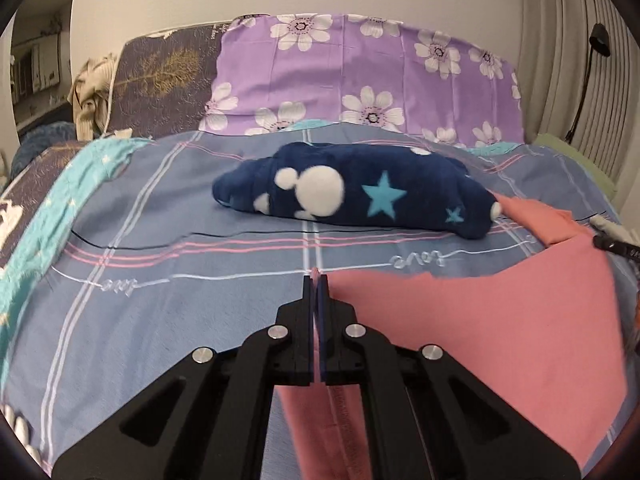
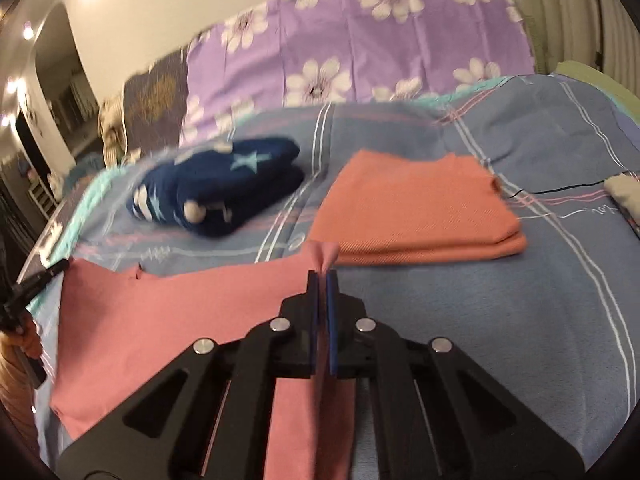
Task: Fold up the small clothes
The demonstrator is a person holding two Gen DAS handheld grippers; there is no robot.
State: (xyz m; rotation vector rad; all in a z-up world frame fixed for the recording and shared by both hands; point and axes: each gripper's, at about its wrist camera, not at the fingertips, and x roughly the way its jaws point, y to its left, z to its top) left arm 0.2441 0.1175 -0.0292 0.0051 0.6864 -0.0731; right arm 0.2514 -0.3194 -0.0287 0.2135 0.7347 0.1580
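A pink garment (image 1: 500,320) lies spread over the blue checked bed sheet (image 1: 180,300) and stretches between both grippers. My left gripper (image 1: 318,280) is shut on its left edge, with cloth pinched between the fingers. My right gripper (image 2: 323,276) is shut on its right edge, and a tuft of pink cloth (image 2: 322,254) sticks out past the fingertips. In the right wrist view the garment (image 2: 160,312) runs off to the left, where the other gripper's tip (image 2: 44,276) shows.
A folded navy fleece piece with stars and white dots (image 1: 360,192) lies at mid-bed, also in the right wrist view (image 2: 216,196). A folded orange cloth (image 2: 420,212) lies beyond the right gripper. Purple flowered pillows (image 1: 360,76) stand at the headboard. A curtain (image 1: 572,60) hangs right.
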